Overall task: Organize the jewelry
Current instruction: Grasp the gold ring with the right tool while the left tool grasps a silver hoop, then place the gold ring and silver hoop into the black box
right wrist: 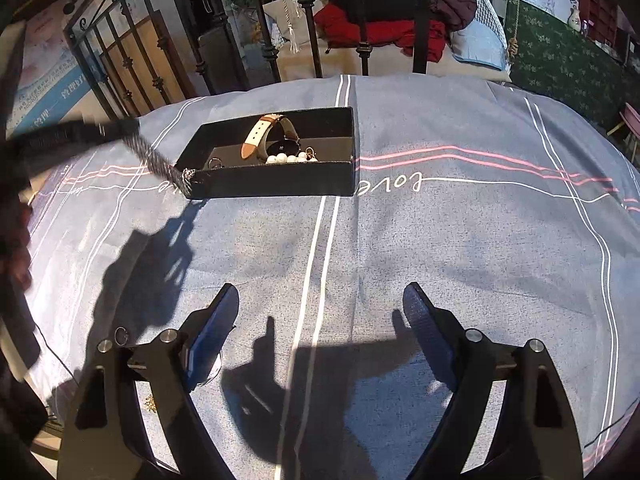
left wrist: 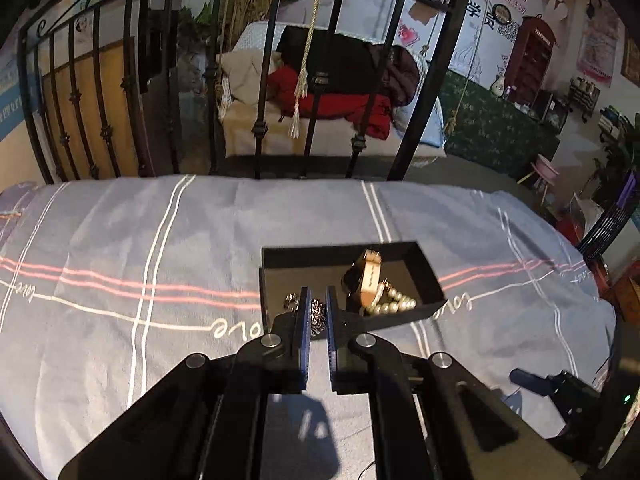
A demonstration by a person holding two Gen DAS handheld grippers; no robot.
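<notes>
**Chain at the box, small pieces left on the bed**

Nearest the right wrist camera, two small pieces lie on the blue striped bedspread [right wrist: 400, 240] beside the right gripper [right wrist: 320, 312]: a thin ring [right wrist: 121, 335] just off its left finger and a tiny gold snowflake-shaped piece [right wrist: 151, 403] lower down, partly behind the mechanism. Its jaws stand wide apart with nothing between them, low over the bedspread and well short of the box.

Further up the bed sits the black jewelry box [right wrist: 276, 184]. Already inside are a wristwatch [right wrist: 272, 136] with a tan and white strap, a pearl bracelet [right wrist: 290, 158] touching it, and a small silver piece [left wrist: 291, 301] by the near left corner, too small to name.

In the left wrist view, the left gripper [left wrist: 319, 312] has its jaws drawn together on a silver chain [left wrist: 318, 316], held right at the box's near left edge. From the right wrist view the chain hangs just at that corner; whether it is already over the inside I cannot tell.

By my reckoning the sorting is well over halfway: three items are boxed and the chain is about to join them. Left to do: release the chain into the box and gather the ring and the gold piece, which the right gripper seems placed for.
</notes>
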